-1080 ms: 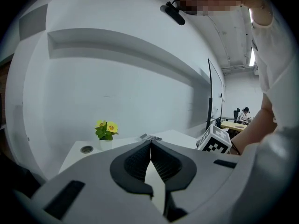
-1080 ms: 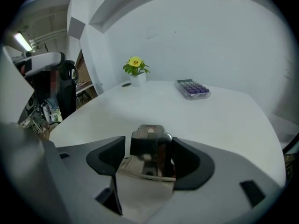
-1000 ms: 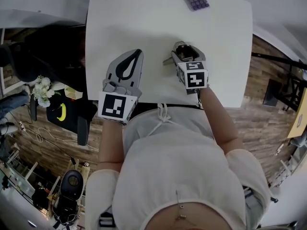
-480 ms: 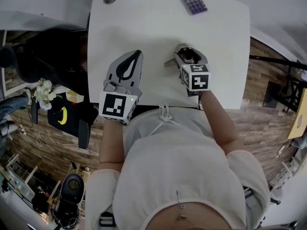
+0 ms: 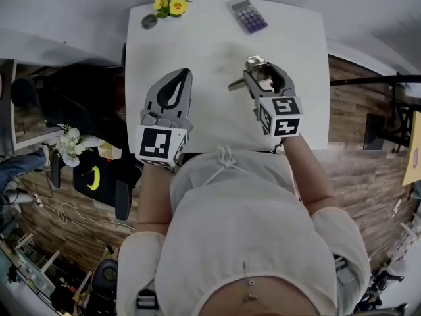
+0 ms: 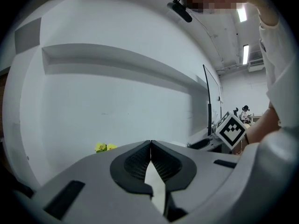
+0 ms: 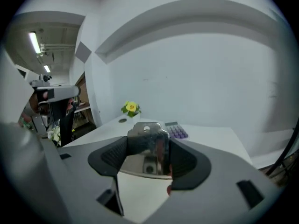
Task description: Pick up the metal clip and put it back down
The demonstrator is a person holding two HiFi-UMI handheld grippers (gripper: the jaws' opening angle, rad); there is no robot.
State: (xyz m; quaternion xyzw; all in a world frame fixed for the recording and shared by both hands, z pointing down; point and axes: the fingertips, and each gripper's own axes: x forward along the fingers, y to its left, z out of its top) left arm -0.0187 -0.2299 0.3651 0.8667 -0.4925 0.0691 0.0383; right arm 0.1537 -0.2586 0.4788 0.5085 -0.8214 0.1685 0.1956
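The shiny metal clip (image 7: 148, 146) sits squeezed between the dark pads of my right gripper (image 7: 147, 158), its rounded top sticking up past the jaws. In the head view the right gripper (image 5: 263, 79) is over the right middle of the white table (image 5: 197, 51), and the metal clip (image 5: 254, 64) pokes out at its tip, with a thin metal arm out to the left. My left gripper (image 5: 180, 79) rests on the table's left half, jaws together. In the left gripper view the left gripper (image 6: 151, 146) has nothing between its pads.
A purple-keyed calculator (image 5: 248, 15) lies at the table's far edge, right of centre. Yellow flowers (image 5: 170, 5) and a small round dark object (image 5: 149, 22) sit at the far left corner. The person's body is at the near edge, and a dark chair (image 5: 79, 91) stands left of the table.
The right gripper has shifted slightly right and away from the table's near edge with the clip in its jaws. The head camera has tilted forward. The left gripper has stayed put.
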